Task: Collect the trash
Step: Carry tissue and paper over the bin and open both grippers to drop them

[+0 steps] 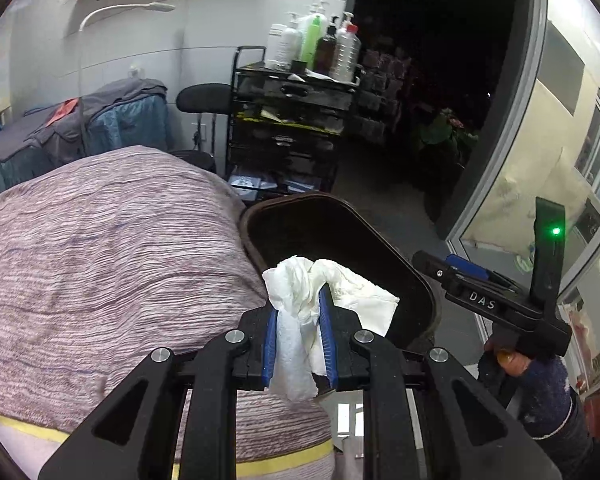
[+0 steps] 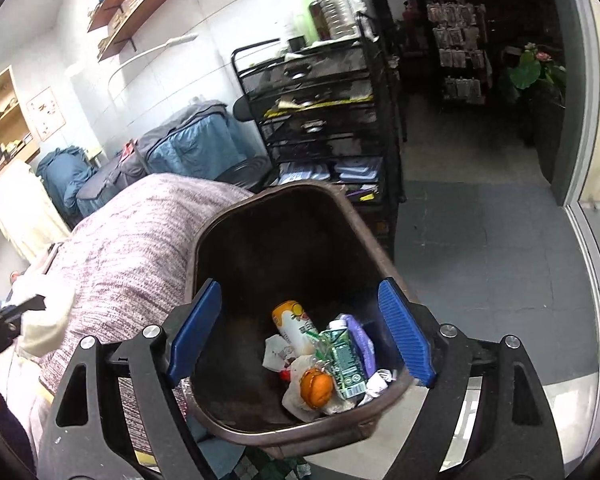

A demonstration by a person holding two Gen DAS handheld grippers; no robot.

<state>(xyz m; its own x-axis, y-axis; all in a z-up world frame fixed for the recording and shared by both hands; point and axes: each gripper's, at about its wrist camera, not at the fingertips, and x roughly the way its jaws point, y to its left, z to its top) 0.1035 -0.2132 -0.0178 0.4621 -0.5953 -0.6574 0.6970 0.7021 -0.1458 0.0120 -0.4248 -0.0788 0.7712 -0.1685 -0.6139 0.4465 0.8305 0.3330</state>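
Observation:
My left gripper (image 1: 299,312) is shut on a crumpled white paper towel (image 1: 296,340) and holds it at the near rim of a dark brown trash bin (image 1: 342,200). The towel's far end hangs over the bin's opening. My right gripper (image 2: 300,328) is open and empty, hovering right above the same bin (image 2: 210,236). Inside the bin lie a yellow can (image 2: 294,326), a green carton (image 2: 346,360), an orange peel (image 2: 316,388), a purple packet and crumpled wrappers. The right gripper also shows in the left wrist view (image 1: 492,292) beyond the bin's right side.
A bed with a mauve striped cover (image 1: 100,260) lies left of the bin. A black mesh drawer cart (image 1: 292,128) with several bottles on top stands behind it. Blue covered furniture (image 1: 112,128) sits along the wall. A glass door (image 1: 540,140) is at the right, by grey floor.

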